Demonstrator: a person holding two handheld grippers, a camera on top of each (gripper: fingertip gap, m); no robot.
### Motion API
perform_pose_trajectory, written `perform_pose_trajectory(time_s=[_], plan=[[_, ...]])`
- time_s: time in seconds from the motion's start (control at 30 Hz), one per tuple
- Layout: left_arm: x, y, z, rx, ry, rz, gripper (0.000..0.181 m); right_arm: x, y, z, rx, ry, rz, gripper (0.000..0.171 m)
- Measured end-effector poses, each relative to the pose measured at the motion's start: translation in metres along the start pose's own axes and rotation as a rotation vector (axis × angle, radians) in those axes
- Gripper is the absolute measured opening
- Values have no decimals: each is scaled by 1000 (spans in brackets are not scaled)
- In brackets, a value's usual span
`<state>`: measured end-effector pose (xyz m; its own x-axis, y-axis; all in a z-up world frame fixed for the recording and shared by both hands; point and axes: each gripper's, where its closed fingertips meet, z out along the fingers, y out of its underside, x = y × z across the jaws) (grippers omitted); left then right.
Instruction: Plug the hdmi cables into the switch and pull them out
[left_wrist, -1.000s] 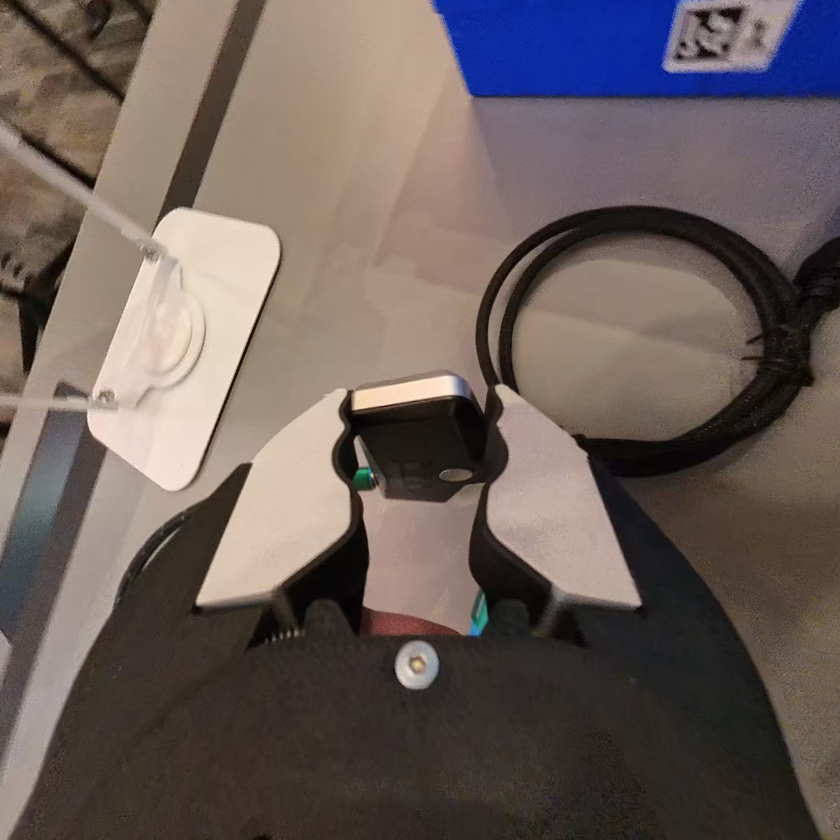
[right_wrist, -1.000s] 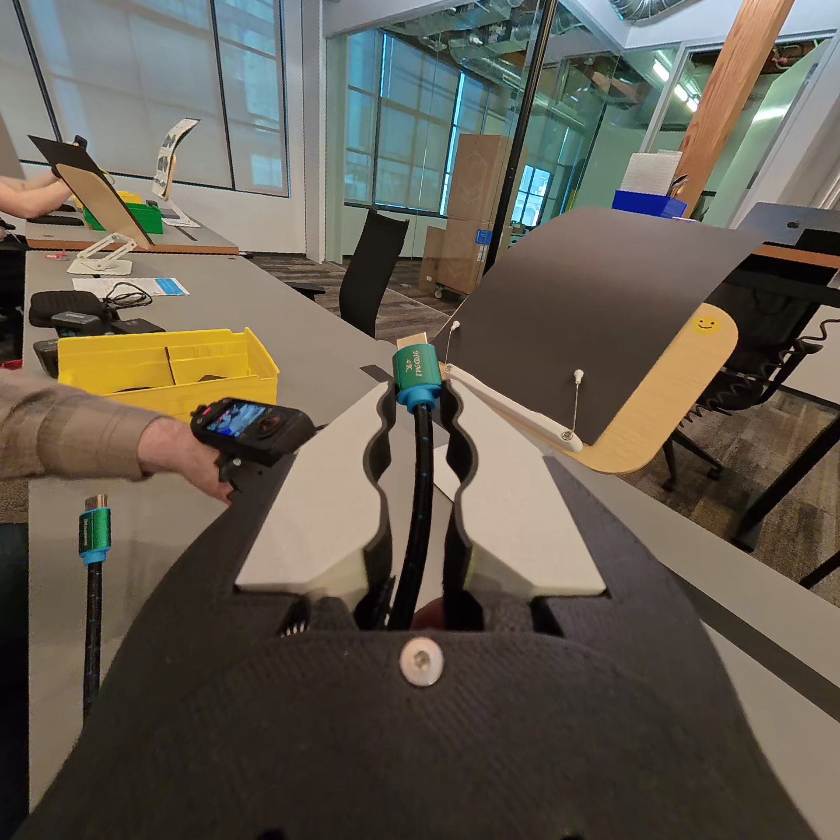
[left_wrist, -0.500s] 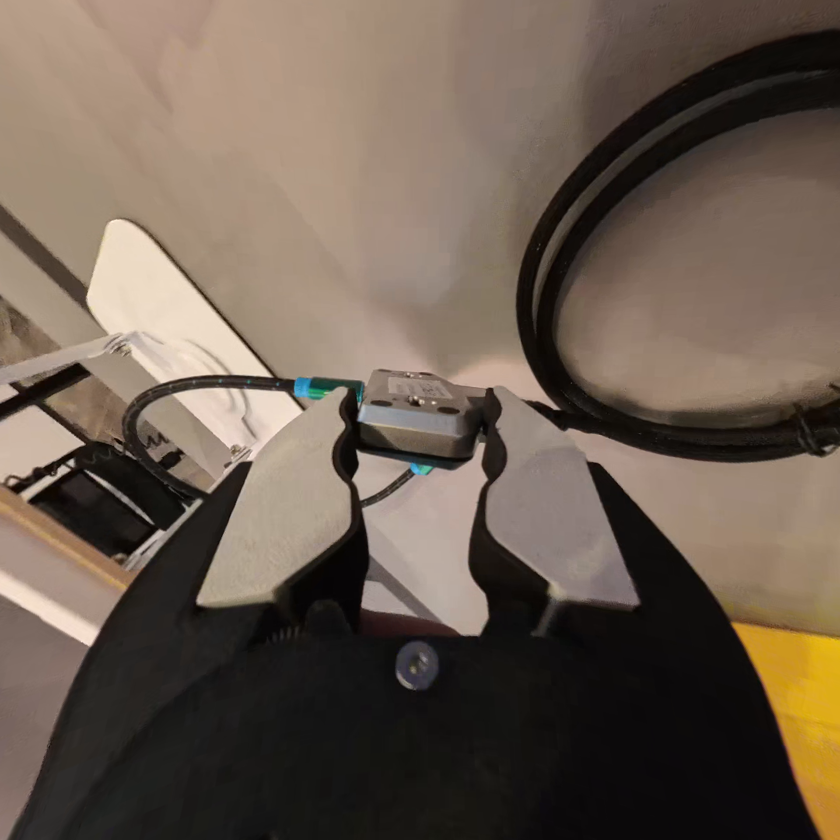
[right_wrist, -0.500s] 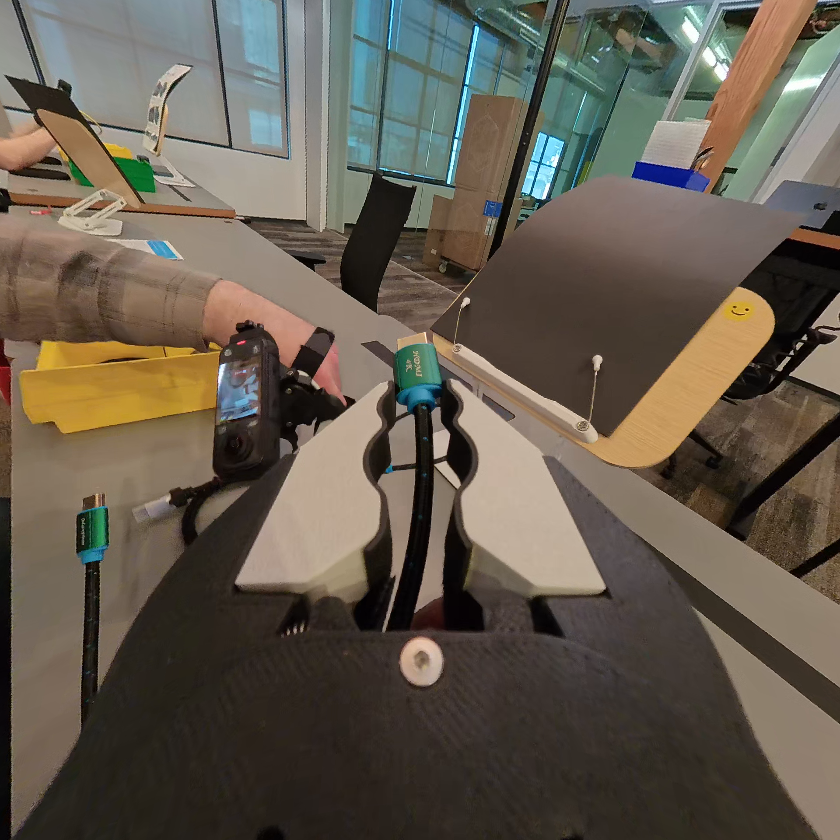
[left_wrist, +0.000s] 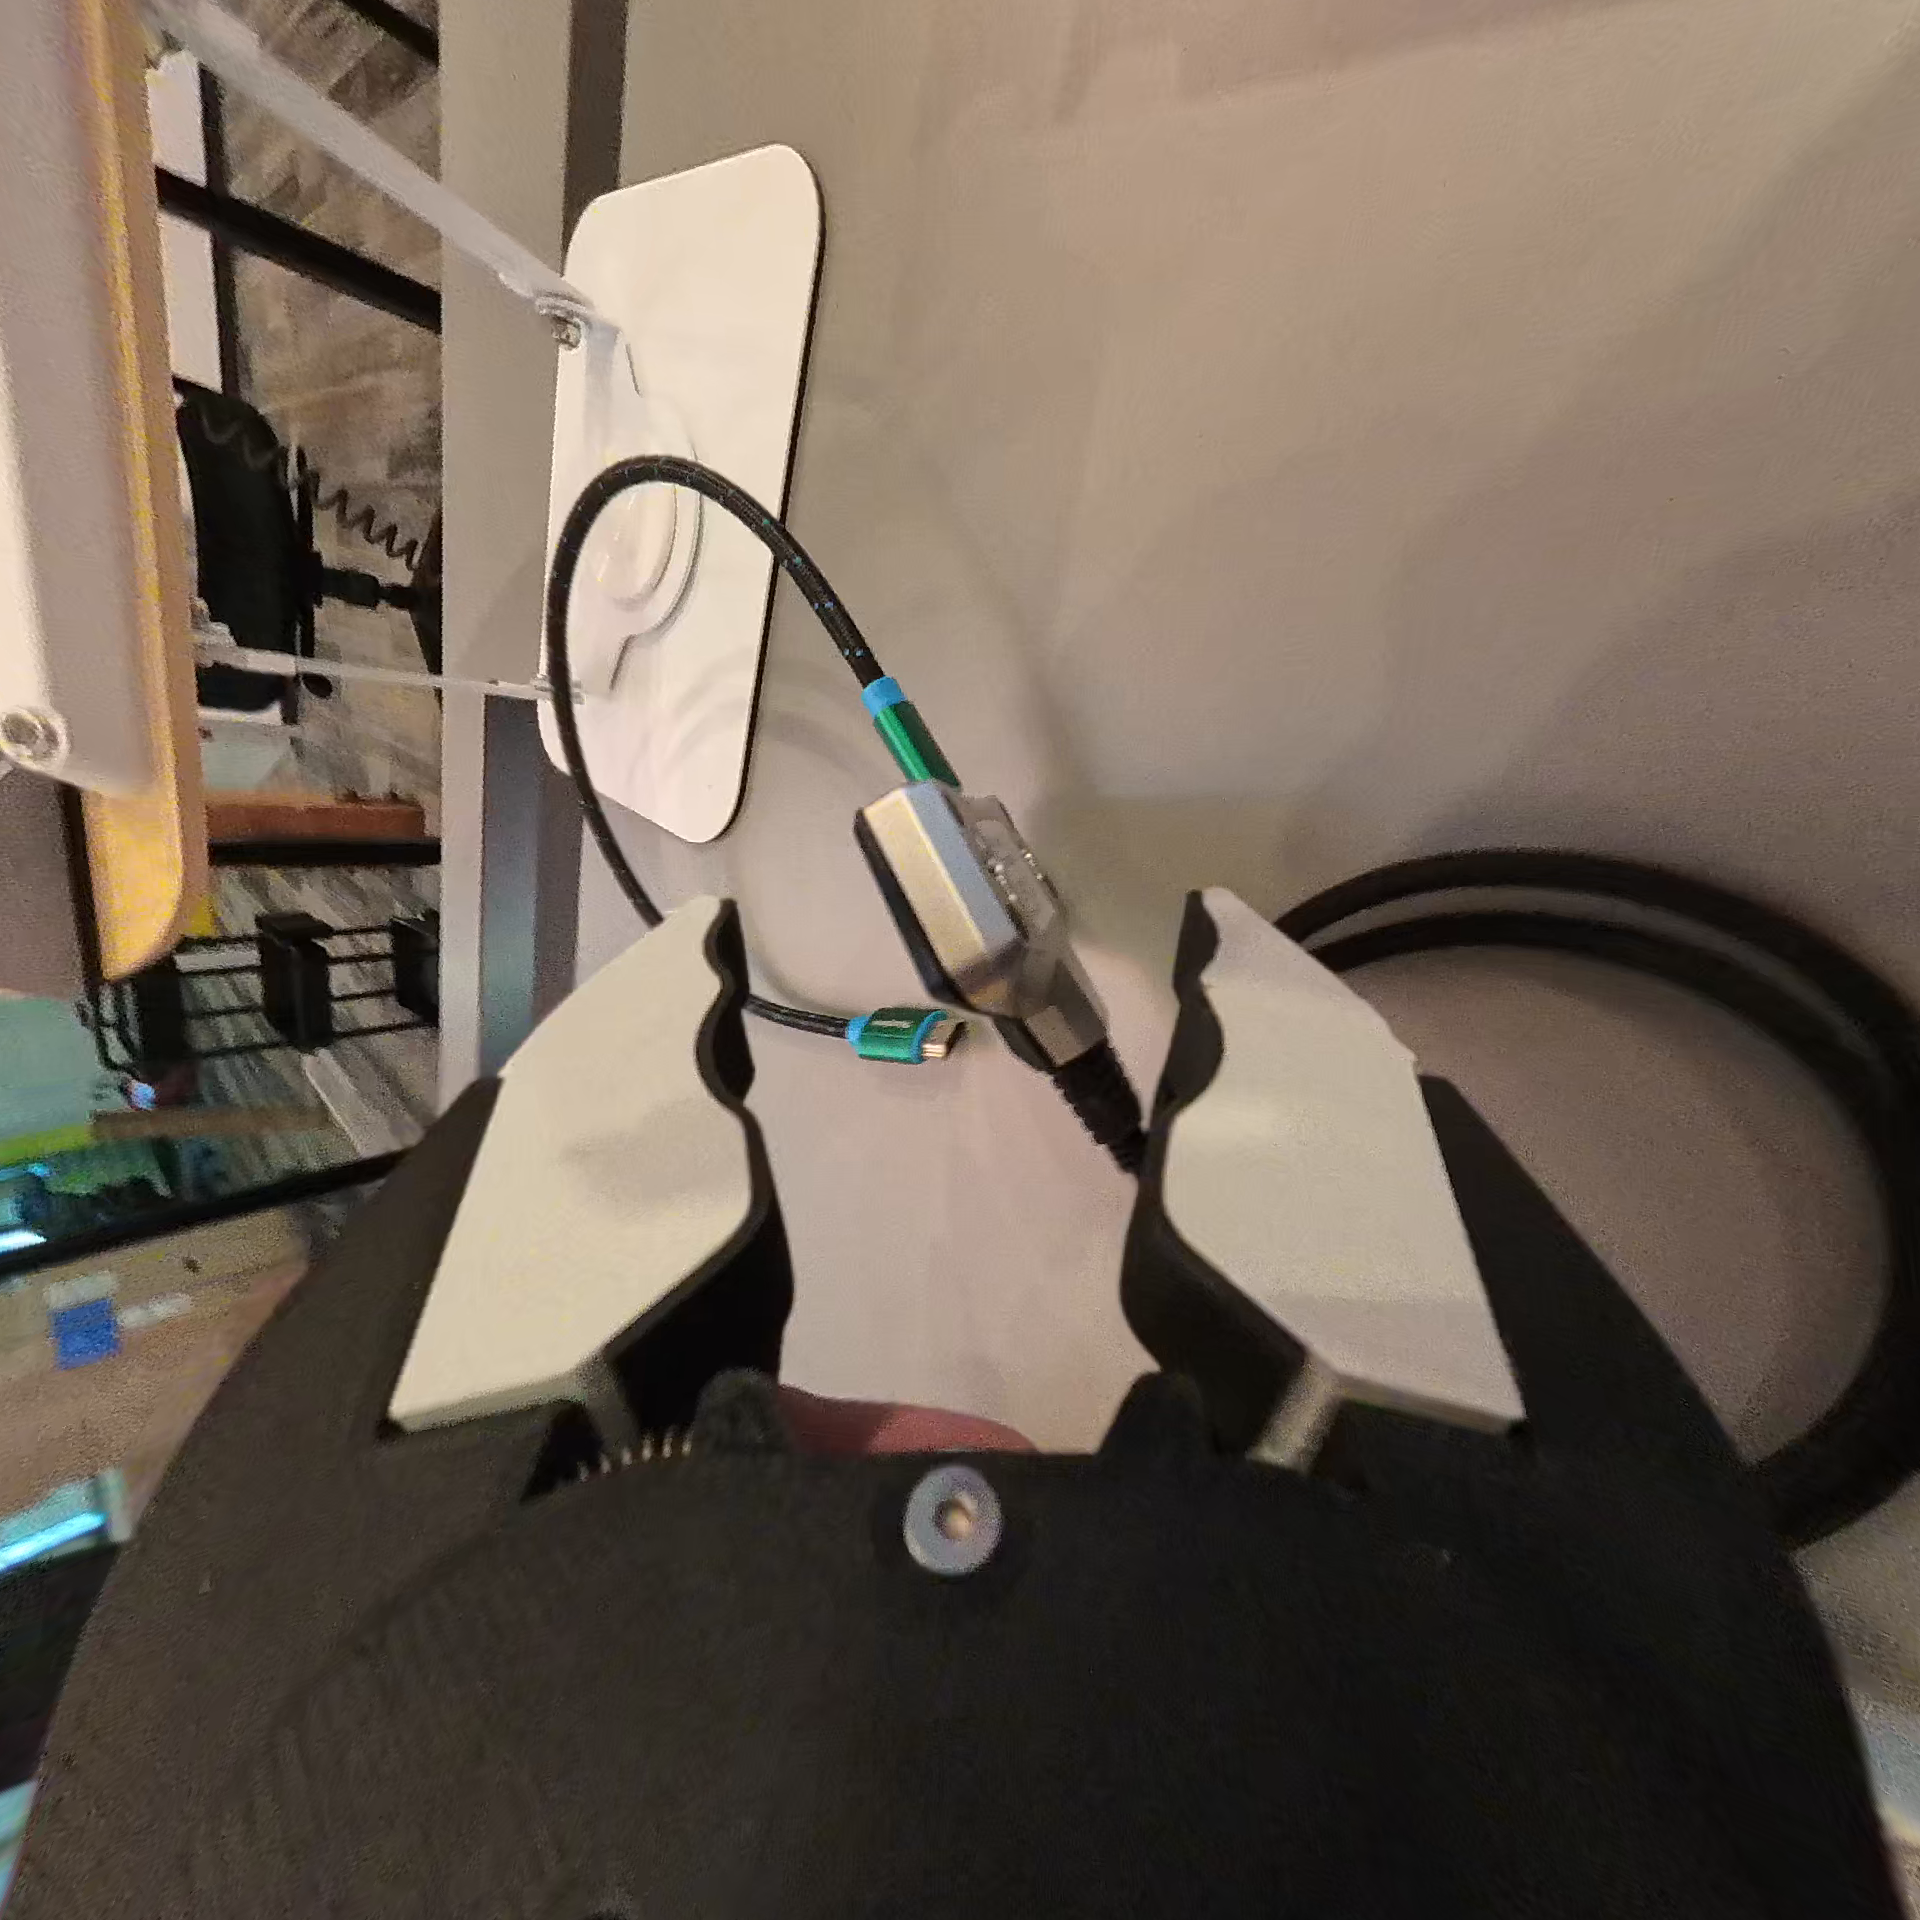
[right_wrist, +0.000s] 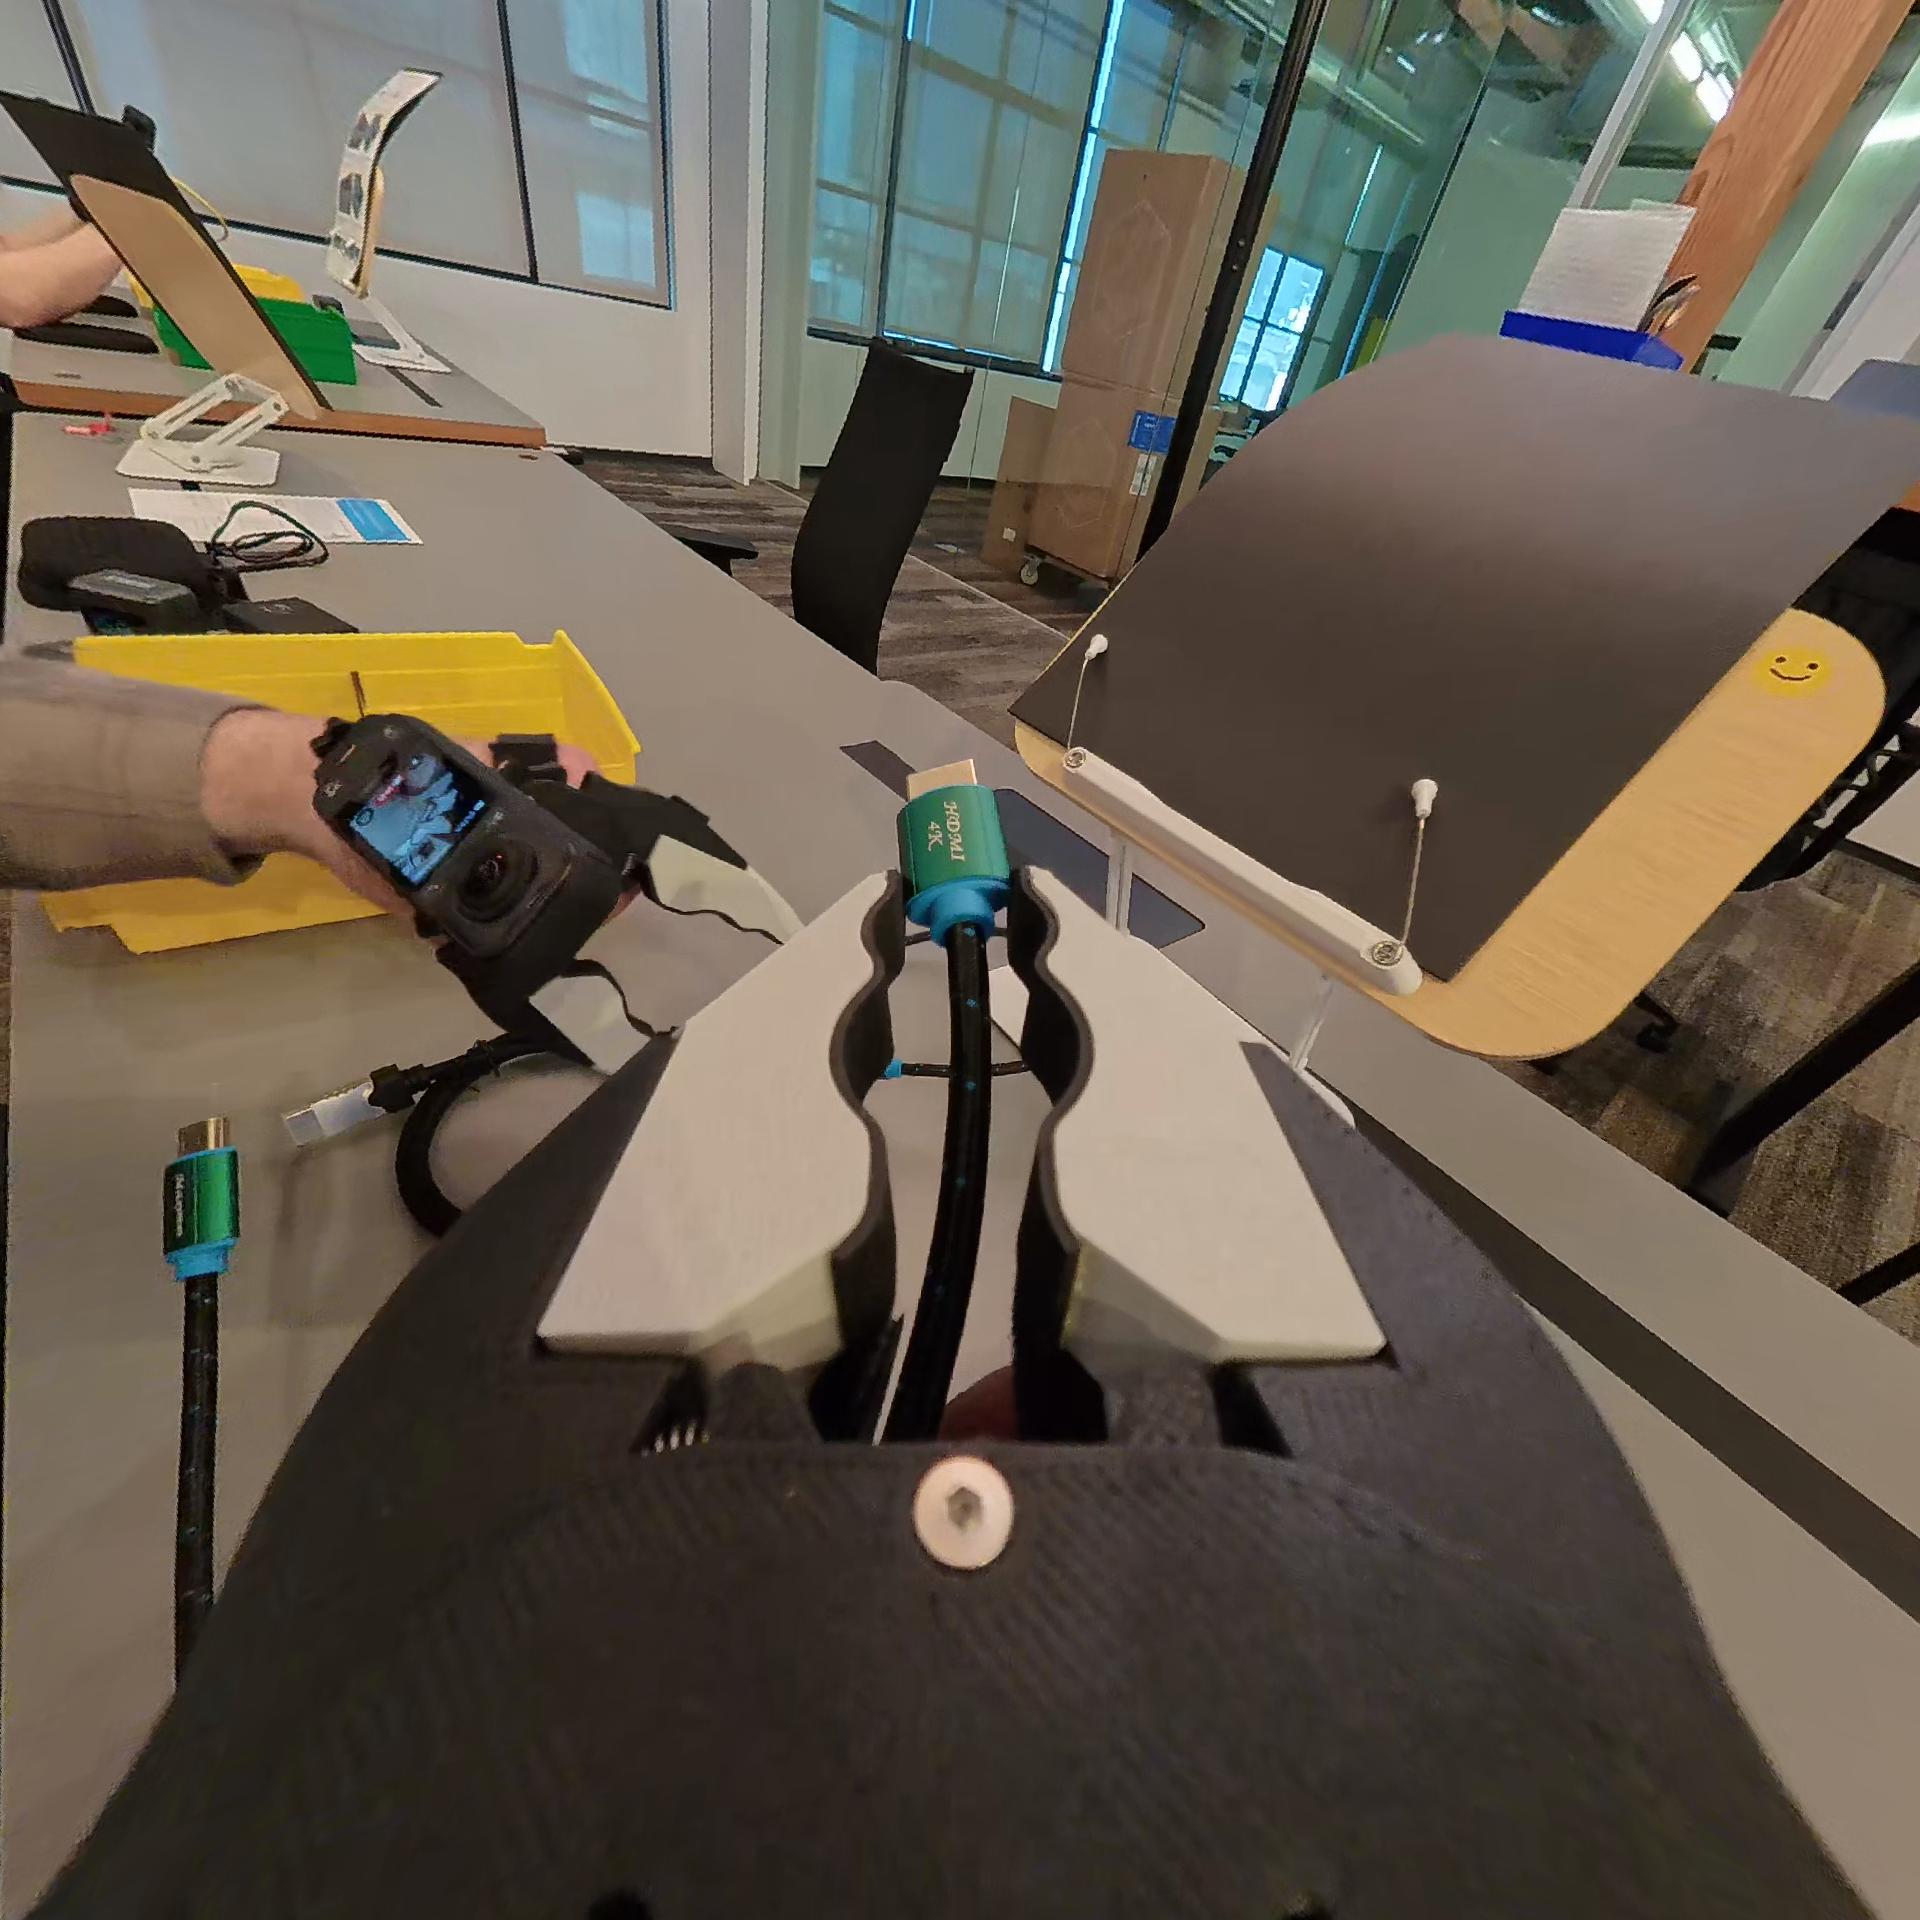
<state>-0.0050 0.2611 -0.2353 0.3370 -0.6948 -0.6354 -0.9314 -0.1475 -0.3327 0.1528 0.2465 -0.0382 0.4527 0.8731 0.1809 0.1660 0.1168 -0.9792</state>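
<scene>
In the left wrist view my left gripper is open. The small grey switch lies slantwise just ahead of the fingertips and touches neither. A green HDMI plug is in the switch's far end, its braided cable looping left. A second green plug lies loose beside the switch. The switch's thick black cable runs under the right finger. My right gripper is shut on an HDMI cable just behind its green plug, held above the table. My left gripper also shows there.
A white stand base sits beyond the switch and a coil of black cable to its right. In the right wrist view: another green plug, a silver connector, a yellow bin and a tilted black board. My hands' fingertips stand some 25 cm from each other.
My left gripper has opened and let go of the switch, and has turned. The switch now lies free ahead of the fingers. My right gripper still holds its cable, almost unmoved.
</scene>
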Motion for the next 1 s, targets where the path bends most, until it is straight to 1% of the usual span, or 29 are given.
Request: perform_pose_trajectory(time_s=[0.07, 0.13, 0.2, 0.3, 0.37, 0.43, 0.6, 0.7, 0.83, 1.0], plan=[[2, 4, 5, -17, -42, -50, 77, -3, 2, 4, -12, 2, -9, 17], [6, 11, 15, -46, -68, -58, 77, -6, 3, 8, -24, 5, -23, 17], [6, 18, 23, -74, -73, -94, 68, -9, 5, 12, -28, 2, -31, 17], [-1, 22, 30, -61, -96, -142, 50, -15, 10, 18, -26, -11, -42, 17], [-3, 22, 34, -40, -94, -157, 33, -18, 13, 22, -23, -17, -42, 17], [-2, 24, 38, -41, -105, -150, 28, -19, 14, 25, -18, -21, -44, 17], [-3, 25, 41, -17, -138, -138, 24, -20, 16, 27, -2, -16, -39, 17], [-9, 24, 36, 9, -189, -107, 23, -20, 20, 29, -8, -24, 2, 17], [-23, 20, 22, 52, -282, -75, 23, -22, 24, 33, -17, -47, 69, 17], [-44, 14, 0, 93, -424, 16, 23, -28, 32, 41, -54, -82, 143, 17]])
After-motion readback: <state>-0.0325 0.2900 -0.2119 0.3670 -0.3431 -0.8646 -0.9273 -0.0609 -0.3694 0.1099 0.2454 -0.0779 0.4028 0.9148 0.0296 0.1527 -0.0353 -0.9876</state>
